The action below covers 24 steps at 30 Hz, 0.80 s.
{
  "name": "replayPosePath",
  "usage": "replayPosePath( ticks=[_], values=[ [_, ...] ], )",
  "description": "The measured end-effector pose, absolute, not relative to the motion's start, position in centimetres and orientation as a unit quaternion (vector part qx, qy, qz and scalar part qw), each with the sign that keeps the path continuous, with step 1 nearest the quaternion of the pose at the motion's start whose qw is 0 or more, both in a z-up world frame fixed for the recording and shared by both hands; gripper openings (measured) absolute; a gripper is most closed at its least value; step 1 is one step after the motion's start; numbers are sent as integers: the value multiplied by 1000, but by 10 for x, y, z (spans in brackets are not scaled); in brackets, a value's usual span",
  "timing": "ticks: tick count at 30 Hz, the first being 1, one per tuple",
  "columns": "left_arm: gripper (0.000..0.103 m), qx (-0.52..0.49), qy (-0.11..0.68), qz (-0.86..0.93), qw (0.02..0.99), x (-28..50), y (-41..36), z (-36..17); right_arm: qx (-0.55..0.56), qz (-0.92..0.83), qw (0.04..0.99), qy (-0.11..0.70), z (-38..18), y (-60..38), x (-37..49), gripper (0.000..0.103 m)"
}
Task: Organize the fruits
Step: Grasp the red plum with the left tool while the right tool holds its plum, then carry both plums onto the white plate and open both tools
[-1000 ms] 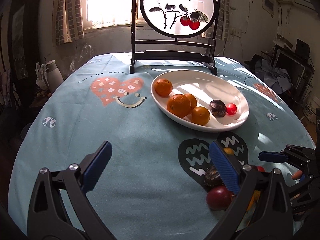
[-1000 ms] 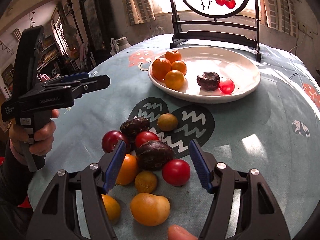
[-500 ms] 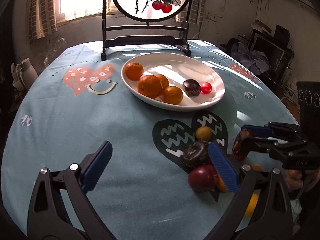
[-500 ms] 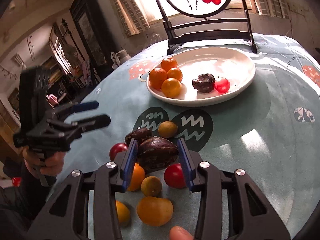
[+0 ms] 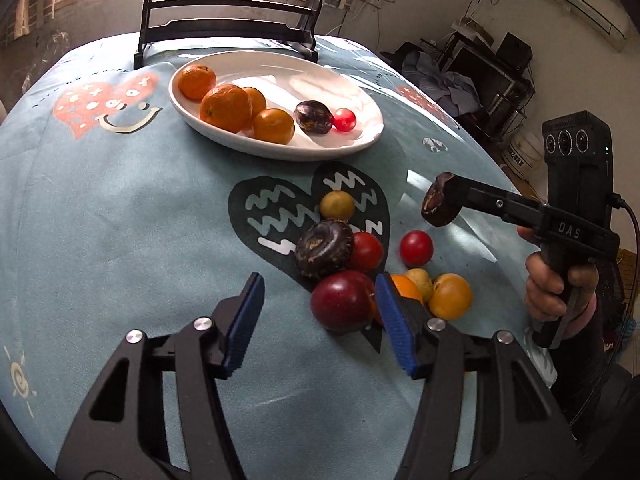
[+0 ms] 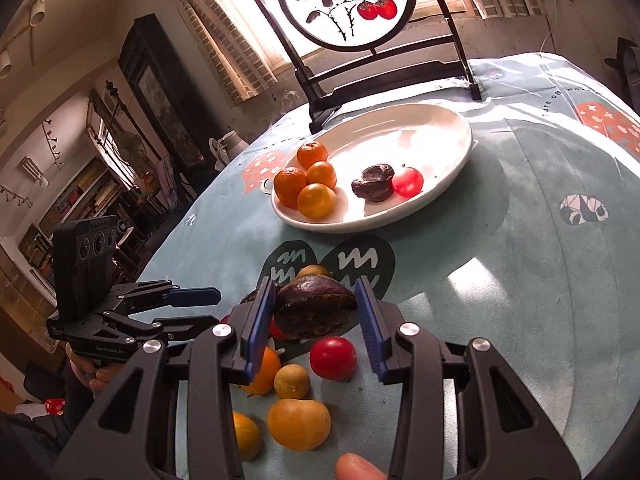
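Observation:
My right gripper (image 6: 316, 322) is shut on a dark wrinkled passion fruit (image 6: 316, 306) and holds it above the loose pile; it shows lifted in the left wrist view (image 5: 440, 205). My left gripper (image 5: 320, 322) is open and empty, low over the cloth, with a dark red plum (image 5: 342, 306) between its fingertips, next to the right pad. Another passion fruit (image 5: 325, 248), red tomatoes (image 5: 416, 247) and yellow-orange fruits (image 5: 450, 296) lie in the pile. A white oval plate (image 5: 360, 92) holds several oranges (image 5: 226, 107), a passion fruit (image 5: 313, 117) and a red tomato (image 5: 345, 118).
A black stand with a round painted screen (image 6: 344, 4) stands behind the plate. The round table has a light blue printed cloth (image 5: 120, 208). A white jug (image 6: 230, 148) sits past the table's left edge, and room clutter lies at the right.
My right gripper has lifted the passion fruit higher off the pile. My left gripper has moved forward and right, closing in on the pile so the plum sits between its fingers.

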<state>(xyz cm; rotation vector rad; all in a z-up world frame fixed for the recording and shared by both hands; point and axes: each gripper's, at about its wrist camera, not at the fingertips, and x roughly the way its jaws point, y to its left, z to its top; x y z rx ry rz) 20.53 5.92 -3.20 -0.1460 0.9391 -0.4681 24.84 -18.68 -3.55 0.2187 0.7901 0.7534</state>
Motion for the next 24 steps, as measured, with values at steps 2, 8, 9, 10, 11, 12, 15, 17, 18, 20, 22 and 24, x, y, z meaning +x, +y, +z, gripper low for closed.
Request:
replayPosePath(
  ticks=[2,8,9,10,11,12,15,17,18,20,22,24],
  values=[
    [58,-61,457,-230,857,205,54,-36,102,358,849,376,-36,-186,248,42],
    [58,-35,472,-238,848,206,42,-47,98,358,848,379,-37,-184,247,42],
    [58,-38,474,-239,847,207,43,-49,98,359,848,378,-37,-183,247,42],
    [58,-41,476,-237,846,209,43,-51,97,360,847,378,-37,-183,246,42],
    [58,-43,476,-237,846,210,43,-52,96,360,847,379,-37,-183,246,42],
    [58,-42,473,-238,847,209,42,-53,95,359,847,379,-37,-183,246,42],
    [55,-30,463,-237,853,207,38,-52,94,358,848,379,-37,-183,246,42],
    [53,-18,456,-236,858,206,34,-52,96,360,848,378,-37,-183,245,42],
    [50,-11,452,-236,860,205,31,-51,95,359,848,379,-37,-183,245,42],
    [43,4,445,-239,863,203,26,-50,95,359,848,378,-36,-183,245,42],
    [41,17,440,-237,866,200,21,-50,95,358,849,378,-36,-183,245,42],
    [40,18,439,-232,868,199,21,-50,97,359,848,377,-36,-184,245,42]
  ],
)
